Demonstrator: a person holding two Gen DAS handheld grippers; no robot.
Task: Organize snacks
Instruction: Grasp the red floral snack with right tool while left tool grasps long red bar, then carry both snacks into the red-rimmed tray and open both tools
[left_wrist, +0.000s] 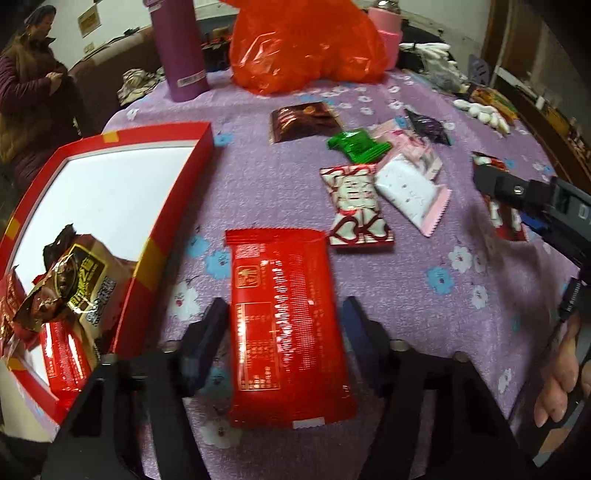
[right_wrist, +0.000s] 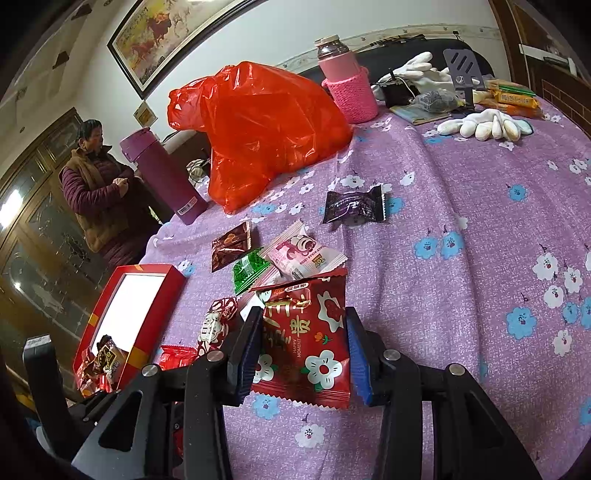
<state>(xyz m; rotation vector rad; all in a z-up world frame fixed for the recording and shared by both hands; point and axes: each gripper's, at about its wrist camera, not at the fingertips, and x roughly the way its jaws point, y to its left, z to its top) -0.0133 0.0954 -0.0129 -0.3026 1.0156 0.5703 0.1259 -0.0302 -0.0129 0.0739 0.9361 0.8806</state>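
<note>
A long red snack packet lies on the purple cloth between the fingers of my left gripper, which is open around it. A red box with several snacks inside sits to the left. My right gripper is open around a red flowered packet lying on the cloth. Loose snacks lie beyond: a red-and-white candy, a white-pink packet, a green one, a brown one and a dark purple one.
A red plastic bag, a purple bottle and a pink-sleeved flask stand at the back. White gloves and wrapped bars lie far right. A person stands beyond the table's left edge.
</note>
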